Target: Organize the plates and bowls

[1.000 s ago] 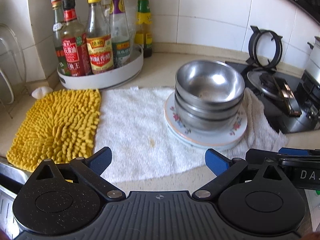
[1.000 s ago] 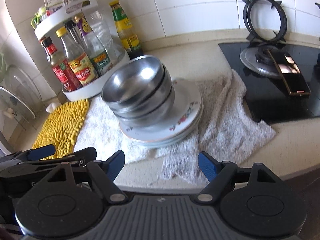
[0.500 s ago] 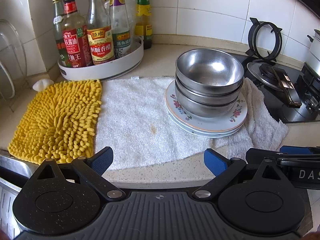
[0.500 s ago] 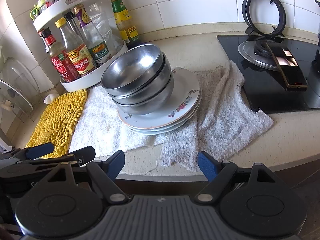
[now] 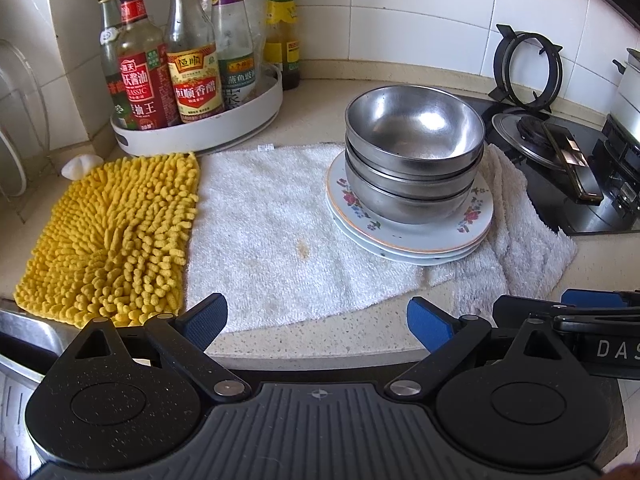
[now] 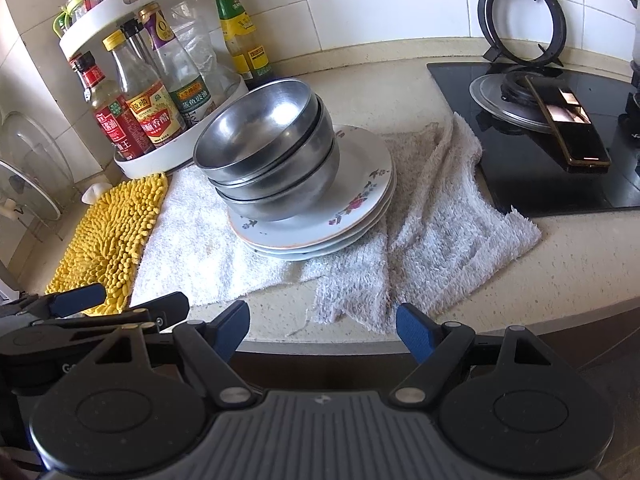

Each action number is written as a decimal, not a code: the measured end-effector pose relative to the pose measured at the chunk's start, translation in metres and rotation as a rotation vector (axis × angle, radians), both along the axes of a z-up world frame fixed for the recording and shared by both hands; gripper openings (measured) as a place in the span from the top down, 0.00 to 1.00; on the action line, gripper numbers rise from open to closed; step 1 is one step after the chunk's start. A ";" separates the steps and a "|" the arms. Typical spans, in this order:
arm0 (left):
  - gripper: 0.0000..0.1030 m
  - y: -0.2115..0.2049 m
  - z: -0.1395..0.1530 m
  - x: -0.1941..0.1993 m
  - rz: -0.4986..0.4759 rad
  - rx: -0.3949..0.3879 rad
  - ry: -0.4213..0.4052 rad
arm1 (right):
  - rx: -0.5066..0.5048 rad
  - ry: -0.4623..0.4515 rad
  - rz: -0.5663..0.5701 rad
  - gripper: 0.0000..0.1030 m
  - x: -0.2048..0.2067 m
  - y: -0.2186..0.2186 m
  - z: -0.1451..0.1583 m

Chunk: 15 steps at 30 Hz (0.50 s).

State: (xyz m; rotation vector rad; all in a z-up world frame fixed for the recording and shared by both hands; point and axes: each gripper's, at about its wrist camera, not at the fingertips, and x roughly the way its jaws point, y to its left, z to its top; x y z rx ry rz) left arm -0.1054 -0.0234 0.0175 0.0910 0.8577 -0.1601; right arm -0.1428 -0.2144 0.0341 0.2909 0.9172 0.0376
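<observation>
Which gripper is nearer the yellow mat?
Left. The left gripper hangs open at the counter edge beside the yellow mat; the right gripper, also open, sits further right, below the plates.

A home kitchen: tiled wall [image 5: 420,12], speckled worktop [image 5: 320,340], gas hob [image 6: 560,132], sauce bottles [image 5: 192,68] on a turntable rack [image 5: 224,128], seemingly a sink edge [image 5: 24,328].

Our left gripper [image 5: 317,322]: jaws spread wide, nothing between fingers. Our right gripper [image 6: 322,328]: same, jaws wide, empty. We hold both side by side, level.
</observation>
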 end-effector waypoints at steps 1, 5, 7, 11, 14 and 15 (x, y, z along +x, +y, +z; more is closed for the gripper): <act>0.04 0.001 0.000 0.001 -0.003 0.000 0.000 | 0.002 -0.001 0.000 0.07 0.000 0.000 0.000; 0.06 0.002 0.003 -0.001 -0.007 -0.008 -0.021 | 0.019 -0.016 0.002 0.07 -0.002 -0.001 0.002; 0.06 0.001 0.007 -0.003 -0.005 -0.007 -0.045 | 0.023 -0.025 0.008 0.07 -0.002 -0.001 0.005; 0.06 -0.002 0.013 -0.004 0.014 0.031 -0.067 | 0.019 -0.035 0.023 0.07 -0.004 0.002 0.009; 0.06 -0.002 0.013 -0.003 0.010 0.030 -0.060 | 0.020 -0.040 0.026 0.07 -0.005 0.002 0.010; 0.07 -0.001 0.013 -0.002 0.006 0.017 -0.045 | 0.023 -0.039 0.027 0.07 -0.006 0.002 0.010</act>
